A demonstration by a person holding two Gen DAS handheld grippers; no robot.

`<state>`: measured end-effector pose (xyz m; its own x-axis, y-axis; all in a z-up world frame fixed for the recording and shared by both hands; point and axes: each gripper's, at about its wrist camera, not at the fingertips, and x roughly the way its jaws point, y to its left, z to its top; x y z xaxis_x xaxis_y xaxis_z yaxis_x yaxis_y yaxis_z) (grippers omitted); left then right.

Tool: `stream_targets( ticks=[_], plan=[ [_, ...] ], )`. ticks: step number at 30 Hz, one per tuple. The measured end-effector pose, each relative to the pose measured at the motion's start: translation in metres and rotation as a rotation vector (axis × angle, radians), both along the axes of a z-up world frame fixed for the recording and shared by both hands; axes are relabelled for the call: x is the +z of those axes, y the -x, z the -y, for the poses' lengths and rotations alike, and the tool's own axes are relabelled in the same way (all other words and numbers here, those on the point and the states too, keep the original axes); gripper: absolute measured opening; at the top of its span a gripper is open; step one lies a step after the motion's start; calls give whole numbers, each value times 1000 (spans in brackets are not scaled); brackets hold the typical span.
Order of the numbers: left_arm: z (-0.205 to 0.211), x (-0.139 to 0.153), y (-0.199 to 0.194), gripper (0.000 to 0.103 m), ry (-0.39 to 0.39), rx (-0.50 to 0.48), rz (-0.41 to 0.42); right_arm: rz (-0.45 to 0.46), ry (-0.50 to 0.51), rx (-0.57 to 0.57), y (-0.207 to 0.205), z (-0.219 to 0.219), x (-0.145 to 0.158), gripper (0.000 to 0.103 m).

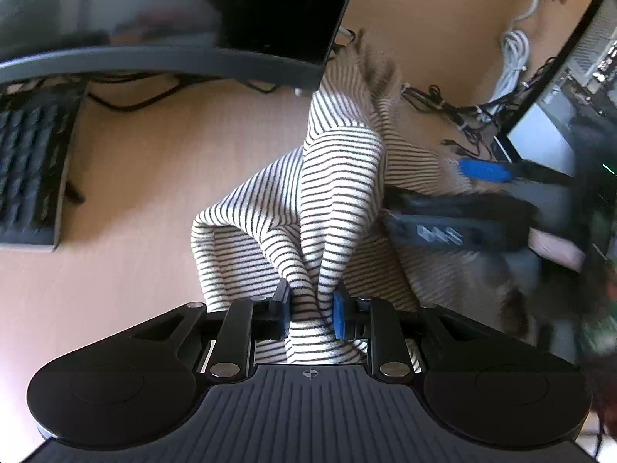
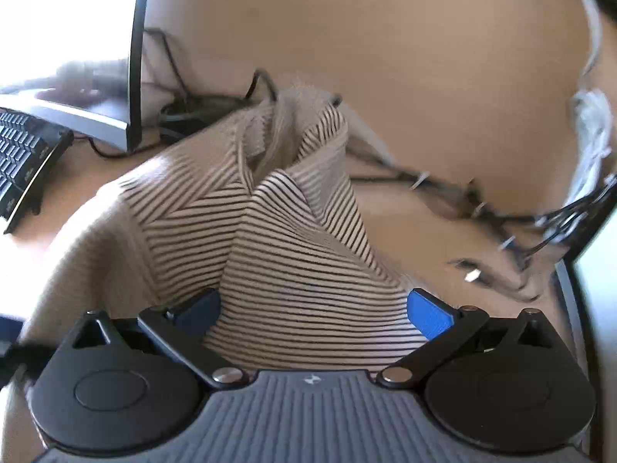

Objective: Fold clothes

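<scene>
While bunched into a raised ridge on the wooden desk [image 1: 146,177], the striped garment [image 1: 339,177] is seen with its long axis running away from the left gripper [image 1: 310,308] toward the monitor [image 1: 173,11]. A gathered fold of the garment is clamped between that gripper's blue pads [image 1: 338,310]. Over the garment's near edge the right gripper [image 2: 314,308] is held with its fingers spread wide, cloth lying between them, ungripped. Left of the garment a black keyboard [image 1: 27,169] is recorded; behind it, the monitor base. Right of the garment, tangled black cables [image 1: 455,112] and a coiled white cable [image 1: 515,54] are noted.
</scene>
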<state>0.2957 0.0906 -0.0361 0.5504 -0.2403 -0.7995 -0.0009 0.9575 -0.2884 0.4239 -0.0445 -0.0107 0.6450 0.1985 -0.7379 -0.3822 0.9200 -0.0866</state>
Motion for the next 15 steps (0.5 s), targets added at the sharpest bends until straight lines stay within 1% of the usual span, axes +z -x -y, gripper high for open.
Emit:
stream_targets(
  ticks=[3,5,7,8,10,11,12,13,14,15],
  plan=[
    [-11,8,22,23,24,19,7,-70,-3,-49,6,-7,-9,103],
    [-21,13,35,23,33,39,11,-98,-10,-78,13,-9,-9,103],
    [-29,15,43,23,39,61,13,-138,-6,-53,22,-12,-6,103],
    [-35,15,47,23,40,71,14,-132,-1,-37,30,-11,-4,103],
    [-47,15,53,22,38,93,21,-106,10,-7,48,-10,-1,91],
    [-54,15,52,22,30,104,29,-79,26,11,58,-9,3,72],
    [-61,17,51,22,21,116,40,-48,44,29,67,-8,8,46],
    [-70,19,50,22,10,128,53,-17,63,47,77,-6,12,33],
    [-78,22,47,22,-2,137,67,15,85,39,80,-1,19,12],
    [-87,24,44,17,-16,143,83,47,108,24,81,5,27,8]
  ],
)
